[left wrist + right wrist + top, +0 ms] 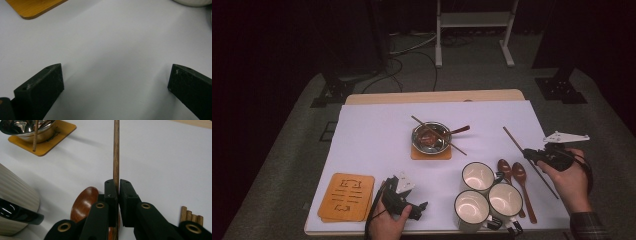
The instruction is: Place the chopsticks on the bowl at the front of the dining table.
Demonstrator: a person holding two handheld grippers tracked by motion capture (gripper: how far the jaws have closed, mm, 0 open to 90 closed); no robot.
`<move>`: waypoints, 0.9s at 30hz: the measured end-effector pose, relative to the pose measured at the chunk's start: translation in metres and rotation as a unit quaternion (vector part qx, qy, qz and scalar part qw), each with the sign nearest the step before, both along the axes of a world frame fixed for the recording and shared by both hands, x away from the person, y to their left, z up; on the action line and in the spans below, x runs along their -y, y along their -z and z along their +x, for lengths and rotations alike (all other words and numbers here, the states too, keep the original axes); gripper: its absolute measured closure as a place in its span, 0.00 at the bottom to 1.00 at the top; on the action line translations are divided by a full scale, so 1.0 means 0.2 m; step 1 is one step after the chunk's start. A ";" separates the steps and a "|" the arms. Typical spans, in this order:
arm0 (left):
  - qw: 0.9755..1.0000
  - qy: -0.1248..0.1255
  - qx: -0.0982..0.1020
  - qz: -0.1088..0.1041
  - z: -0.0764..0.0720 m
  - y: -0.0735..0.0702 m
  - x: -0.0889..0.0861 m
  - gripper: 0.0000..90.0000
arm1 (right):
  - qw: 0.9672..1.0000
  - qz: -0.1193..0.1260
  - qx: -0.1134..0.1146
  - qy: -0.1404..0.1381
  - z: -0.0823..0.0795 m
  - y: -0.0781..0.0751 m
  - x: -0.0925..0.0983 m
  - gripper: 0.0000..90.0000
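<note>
Jaws of the right gripper (117, 185) clamp a long wooden chopstick (116, 152), which runs across the white sheet (377, 145) near its right edge. Just beside it lie two wooden spoons (518, 175), then three mugs (488, 195) at the front edge. The left gripper (116, 80) rests at the front edge with jaws spread wide over bare sheet, holding nothing, near a wooden coaster (347, 196) at the front left corner.

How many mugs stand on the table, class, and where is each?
3, clustered at the near edge of the table: one mug at the back left, one to its right beside the wooden spoons, one nearest the front. None looks hidden.
</note>
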State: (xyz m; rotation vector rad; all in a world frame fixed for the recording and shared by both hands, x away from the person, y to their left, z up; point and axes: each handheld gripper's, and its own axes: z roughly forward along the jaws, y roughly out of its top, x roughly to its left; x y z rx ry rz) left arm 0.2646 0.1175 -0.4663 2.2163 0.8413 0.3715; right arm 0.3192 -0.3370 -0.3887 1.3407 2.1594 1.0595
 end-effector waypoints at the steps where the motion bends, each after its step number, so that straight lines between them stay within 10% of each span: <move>1: 1.000 0.000 0.000 0.000 0.00 0.00 0.00 0.00 | 1.000 0.000 0.000 -0.001 0.00 0.00 0.00 0.94; 27: 1.000 -0.001 0.000 -0.002 0.00 0.00 0.00 0.00 | 0.999 -0.001 0.012 -0.030 0.06 -0.06 -0.14 0.94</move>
